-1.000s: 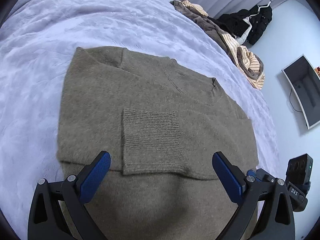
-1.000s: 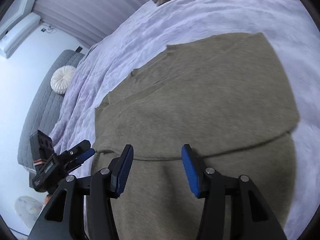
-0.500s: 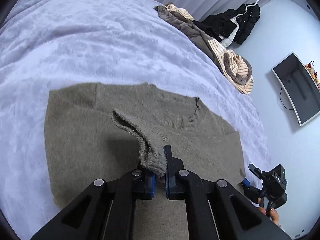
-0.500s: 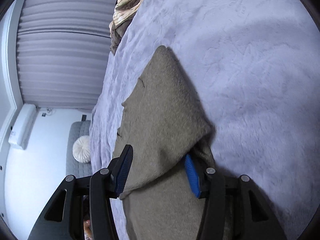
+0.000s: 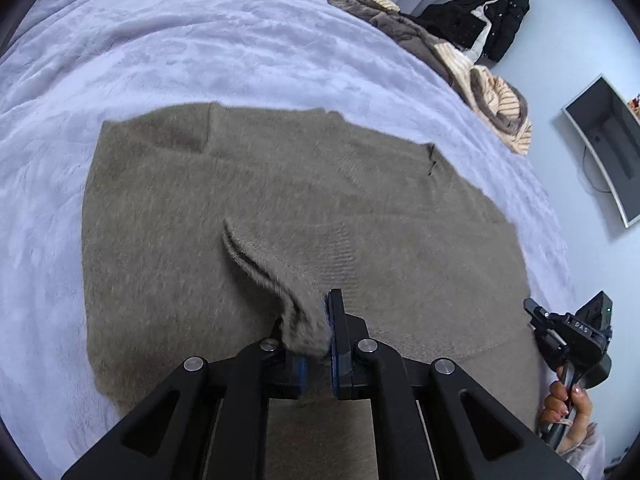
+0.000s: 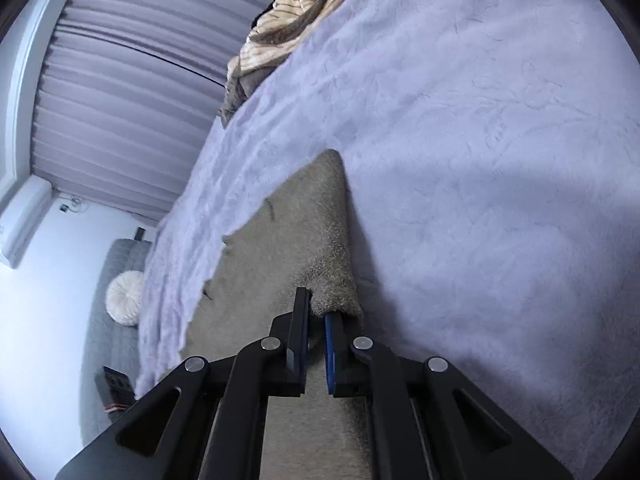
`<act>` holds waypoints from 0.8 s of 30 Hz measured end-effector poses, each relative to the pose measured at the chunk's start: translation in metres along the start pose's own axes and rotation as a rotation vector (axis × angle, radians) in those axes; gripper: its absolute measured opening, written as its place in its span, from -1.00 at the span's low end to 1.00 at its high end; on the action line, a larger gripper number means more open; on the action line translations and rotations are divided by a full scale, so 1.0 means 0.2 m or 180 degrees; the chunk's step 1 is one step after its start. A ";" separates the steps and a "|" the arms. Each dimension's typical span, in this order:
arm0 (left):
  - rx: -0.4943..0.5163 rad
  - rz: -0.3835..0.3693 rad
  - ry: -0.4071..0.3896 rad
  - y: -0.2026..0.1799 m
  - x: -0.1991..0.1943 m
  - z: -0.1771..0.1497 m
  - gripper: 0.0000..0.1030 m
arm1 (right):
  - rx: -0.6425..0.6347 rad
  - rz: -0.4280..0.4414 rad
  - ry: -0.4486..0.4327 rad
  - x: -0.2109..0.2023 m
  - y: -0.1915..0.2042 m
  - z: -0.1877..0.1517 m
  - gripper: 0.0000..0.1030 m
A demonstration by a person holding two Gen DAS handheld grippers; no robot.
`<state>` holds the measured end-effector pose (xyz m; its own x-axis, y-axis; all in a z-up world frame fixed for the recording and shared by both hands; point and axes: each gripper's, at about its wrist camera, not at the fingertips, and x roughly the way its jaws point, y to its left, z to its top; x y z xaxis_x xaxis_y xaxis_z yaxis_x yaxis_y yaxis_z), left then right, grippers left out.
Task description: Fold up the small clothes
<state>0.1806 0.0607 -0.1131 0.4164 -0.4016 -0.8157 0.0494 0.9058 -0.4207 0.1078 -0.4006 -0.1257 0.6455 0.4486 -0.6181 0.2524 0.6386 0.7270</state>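
An olive-brown knit sweater [image 5: 168,216] lies spread on a lavender bedspread [image 5: 160,48]. My left gripper [image 5: 316,320] is shut on the sweater's ribbed sleeve cuff [image 5: 280,280] and holds it raised over the sweater's middle. In the right wrist view my right gripper [image 6: 318,312] is shut on the sweater's right side edge [image 6: 336,292], where the fabric bunches over the pads. The sweater [image 6: 256,280] runs away from it to a corner. The right gripper also shows in the left wrist view [image 5: 568,332] at the sweater's right edge.
A pile of striped and brown clothes [image 5: 480,76] and a black jacket [image 5: 496,12] lie at the far side of the bed. A monitor [image 5: 608,144] hangs on the right wall. A grey sofa with a round white cushion [image 6: 124,292] stands beyond the bed.
Both grippers were open over the sweater a second ago. The left closed on the sleeve cuff and lifted it. The right swung to the sweater's side edge and closed on it.
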 end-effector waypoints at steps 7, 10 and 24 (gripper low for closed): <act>-0.0171 0.0257 -0.0122 0.14 -0.16 -0.09 -0.01 | 0.0070 -0.0005 0.0091 -0.12 -0.08 -0.04 -0.70; -0.0087 0.0484 -0.0414 0.15 -0.29 -0.08 0.40 | -0.0046 -0.0187 -0.0091 -0.25 -0.07 -0.04 -0.57; 0.0207 0.0469 -0.0113 -0.01 0.01 -0.08 0.43 | -0.0532 -0.0481 0.0244 0.04 0.16 -0.03 -0.73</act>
<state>0.1670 0.0564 -0.1204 0.4553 -0.2598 -0.8516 0.0438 0.9619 -0.2700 0.1168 -0.3725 -0.1101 0.5513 0.3820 -0.7417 0.2152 0.7938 0.5688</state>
